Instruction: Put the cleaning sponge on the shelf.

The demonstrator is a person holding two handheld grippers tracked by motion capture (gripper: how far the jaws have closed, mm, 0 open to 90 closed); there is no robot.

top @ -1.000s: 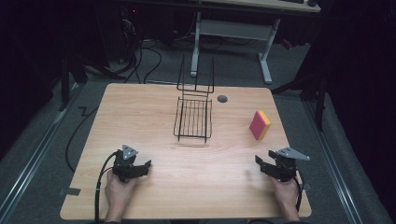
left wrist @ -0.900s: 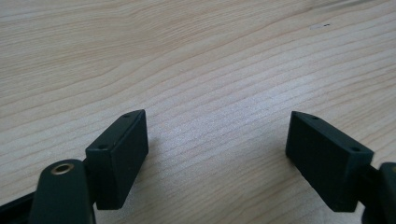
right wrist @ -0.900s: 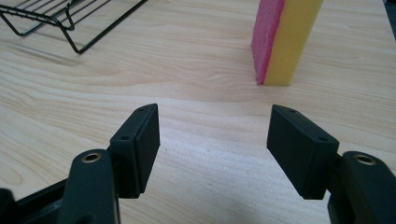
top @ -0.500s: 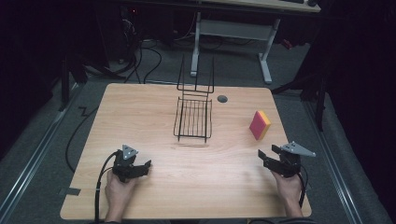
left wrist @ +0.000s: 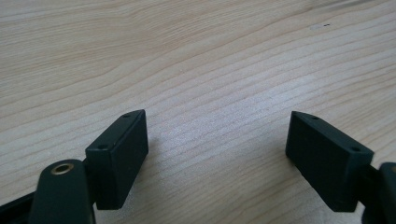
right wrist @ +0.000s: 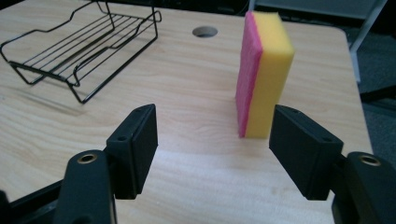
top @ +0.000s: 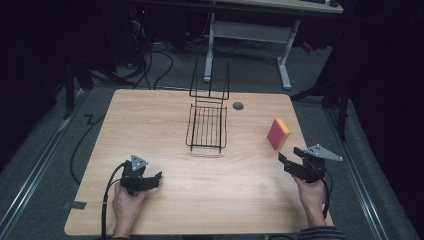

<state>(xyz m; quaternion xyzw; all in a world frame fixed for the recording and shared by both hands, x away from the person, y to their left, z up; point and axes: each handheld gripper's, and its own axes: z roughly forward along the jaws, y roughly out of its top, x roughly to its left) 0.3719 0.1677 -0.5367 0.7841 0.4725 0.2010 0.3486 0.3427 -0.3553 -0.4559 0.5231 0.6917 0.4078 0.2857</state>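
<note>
The wooden worktop (top: pixel 200 200) carries a black wire rack (top: pixel 206 127) near centre and a pink-and-yellow sponge (top: pixel 278 134) standing on its narrow edge toward 3 o'clock. The right claw (top: pixel 289 163), jaws apart and empty, sits just below the sponge at 6 o'clock; a brushing jaw could topple it. The left claw (top: pixel 152 179) rests at 7 o'clock, jaws apart over bare wood.
</note>
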